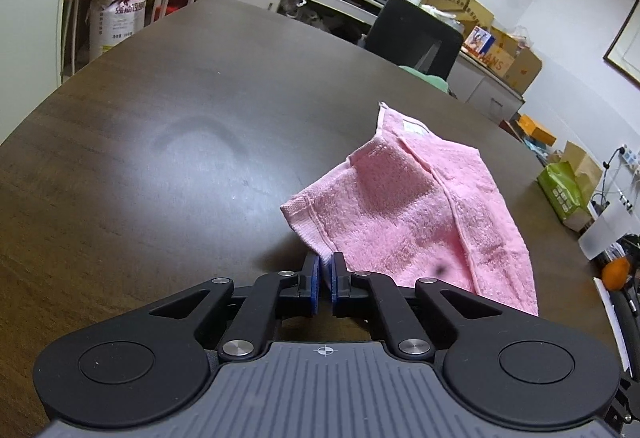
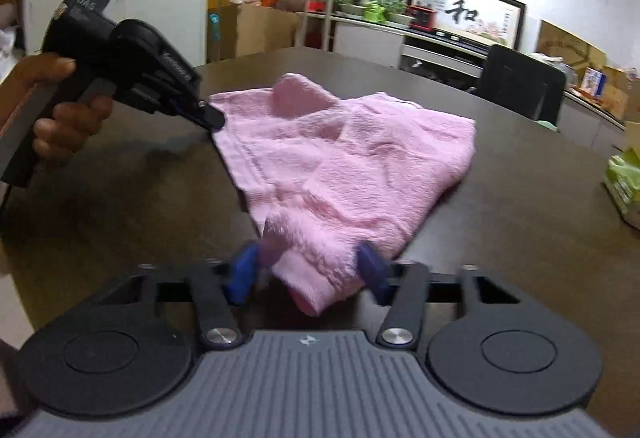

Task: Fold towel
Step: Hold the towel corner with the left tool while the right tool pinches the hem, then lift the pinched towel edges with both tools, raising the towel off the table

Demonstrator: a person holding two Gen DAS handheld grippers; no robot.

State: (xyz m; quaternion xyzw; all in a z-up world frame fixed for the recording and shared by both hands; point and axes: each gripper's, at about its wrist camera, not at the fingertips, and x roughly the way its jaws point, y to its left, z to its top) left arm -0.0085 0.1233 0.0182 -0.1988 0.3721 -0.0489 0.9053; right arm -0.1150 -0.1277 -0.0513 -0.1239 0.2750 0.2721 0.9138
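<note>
pink towel (image 2: 344,162) lay rumpled on the dark table (image 1: 160,142), partly lifted at two corners. left gripper (image 1: 326,278) was pinched closed on one towel corner, blue pads nearly meeting with cloth between them; the towel spread away to its right. in the right wrist view the same gripper (image 2: 210,118) gripped the towel's far left corner, held by a hand (image 2: 64,118). right gripper (image 2: 308,270) stood wide open, a near towel corner lying between its pads (image 2: 244,270); contact could not be told.
</note>
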